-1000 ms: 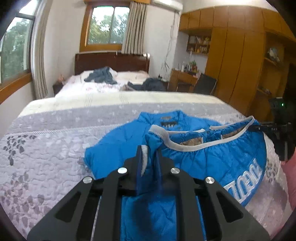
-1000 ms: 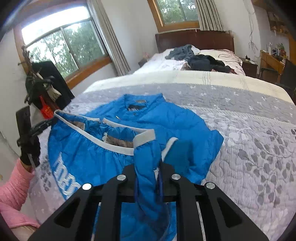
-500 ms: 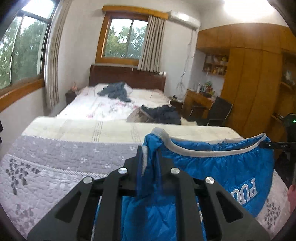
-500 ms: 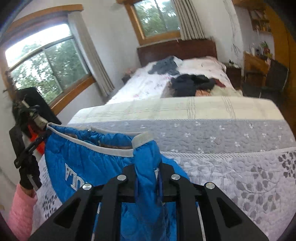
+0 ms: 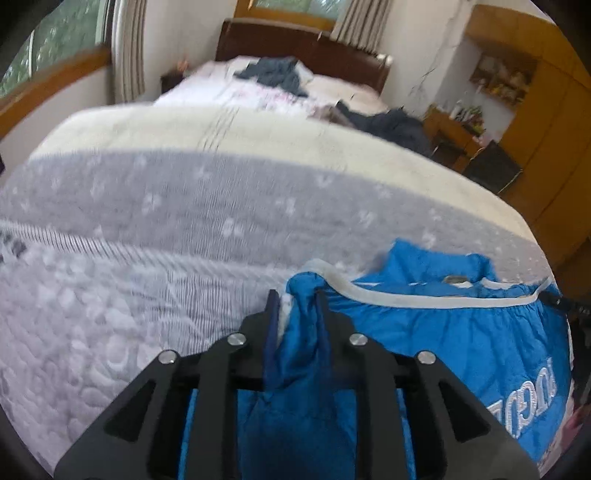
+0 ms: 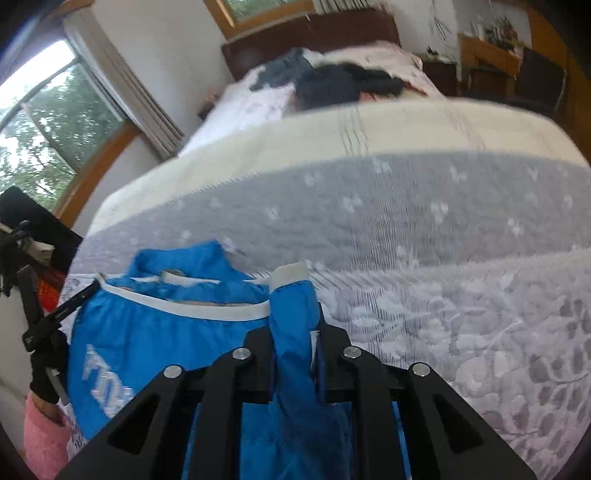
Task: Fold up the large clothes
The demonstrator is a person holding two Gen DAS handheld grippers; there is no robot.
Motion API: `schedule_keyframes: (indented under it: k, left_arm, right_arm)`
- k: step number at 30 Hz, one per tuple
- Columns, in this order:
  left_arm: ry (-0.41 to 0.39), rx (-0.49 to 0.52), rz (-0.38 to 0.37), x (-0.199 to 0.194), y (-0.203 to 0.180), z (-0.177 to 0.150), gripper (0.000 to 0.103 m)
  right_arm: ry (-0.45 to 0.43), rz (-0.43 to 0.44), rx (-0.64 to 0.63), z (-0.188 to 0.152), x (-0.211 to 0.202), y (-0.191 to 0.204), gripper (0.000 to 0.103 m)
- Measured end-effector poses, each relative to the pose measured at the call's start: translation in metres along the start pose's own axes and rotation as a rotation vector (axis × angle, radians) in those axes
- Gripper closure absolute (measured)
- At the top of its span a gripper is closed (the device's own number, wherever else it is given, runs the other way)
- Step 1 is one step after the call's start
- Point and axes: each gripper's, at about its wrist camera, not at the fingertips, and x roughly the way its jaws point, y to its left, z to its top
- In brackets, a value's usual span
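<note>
Puffy blue quilted jacket with white trim (image 5: 461, 343), half lifted over near edge of grey flowery quilted bedspread (image 5: 147, 236). Left gripper (image 5: 295, 306) and right gripper (image 6: 295, 314) both pinching white hem corners. Soft, light, slippery, floppy; best held by hem.

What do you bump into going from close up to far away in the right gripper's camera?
Right gripper pinching the blue jacket → grey flowered quilt → cream blanket → dark clothes pile → wooden headboard → window.
</note>
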Motion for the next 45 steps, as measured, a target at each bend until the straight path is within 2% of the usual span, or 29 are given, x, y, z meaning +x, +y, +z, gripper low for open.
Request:
schedule_keyframes:
  k: [5,8,10,11,15,19,22,23,25,28,33,38,41,42,43,44,45]
  left_arm:
    - [0.029,-0.039,-0.002,-0.001,0.008,0.003,0.068]
    - [0.006,-0.076,-0.036,-0.024,0.017,0.001,0.068]
    - [-0.041,-0.08,-0.06,-0.053,0.023,-0.007,0.066]
    - [-0.059,-0.069,-0.064,-0.066,0.023,-0.011,0.064]
    - [-0.114,0.013,-0.05,-0.116,0.017,-0.045,0.06]
    - [-0.109,0.054,-0.073,-0.147,0.008,-0.09,0.057]
    - [-0.095,0.084,-0.075,-0.158,0.0,-0.122,0.056]
    - [-0.088,0.095,-0.058,-0.157,-0.001,-0.129,0.056]
    - [-0.068,0.114,-0.042,-0.152,-0.004,-0.141,0.056]
    - [-0.033,0.116,-0.027,-0.138,0.001,-0.153,0.058]
    - [-0.035,0.096,-0.045,-0.127,0.01,-0.152,0.057]
    - [-0.037,0.089,-0.04,-0.129,0.011,-0.152,0.058]
    - [-0.05,0.047,-0.06,-0.145,0.018,-0.148,0.054]
    - [-0.061,0.033,-0.066,-0.15,0.021,-0.147,0.05]
    - [-0.075,0.016,-0.07,-0.156,0.027,-0.145,0.042]
    - [-0.082,0.003,-0.069,-0.16,0.032,-0.142,0.037]
    - [-0.083,-0.004,-0.064,-0.161,0.035,-0.14,0.037]
  right_arm:
    - [0.018,0.006,0.051,-0.004,0.011,-0.012,0.076]
    - [-0.018,-0.012,0.033,-0.008,-0.011,-0.012,0.072]
    - [-0.047,-0.018,0.007,-0.017,-0.033,-0.014,0.059]
    - [-0.052,-0.011,-0.002,-0.021,-0.042,-0.013,0.059]
    - [-0.044,0.043,-0.026,-0.061,-0.077,-0.018,0.058]
    - [-0.006,0.075,-0.016,-0.11,-0.094,-0.024,0.056]
    - [0.023,0.115,0.014,-0.135,-0.096,-0.029,0.056]
    - [0.036,0.132,0.019,-0.143,-0.095,-0.03,0.057]
    - [0.04,0.141,0.004,-0.151,-0.097,-0.027,0.073]
    - [0.02,0.103,-0.02,-0.158,-0.099,-0.025,0.089]
    - [0.077,0.071,0.005,-0.166,-0.08,-0.032,0.092]
    - [0.08,0.059,-0.005,-0.166,-0.082,-0.029,0.09]
    - [0.058,0.067,-0.004,-0.164,-0.092,-0.03,0.082]
    - [0.043,0.084,0.0,-0.163,-0.099,-0.031,0.075]
    - [0.028,0.108,-0.002,-0.162,-0.104,-0.032,0.064]
    - [0.015,0.121,0.0,-0.162,-0.108,-0.034,0.058]
    - [-0.004,0.126,0.009,-0.16,-0.112,-0.036,0.048]
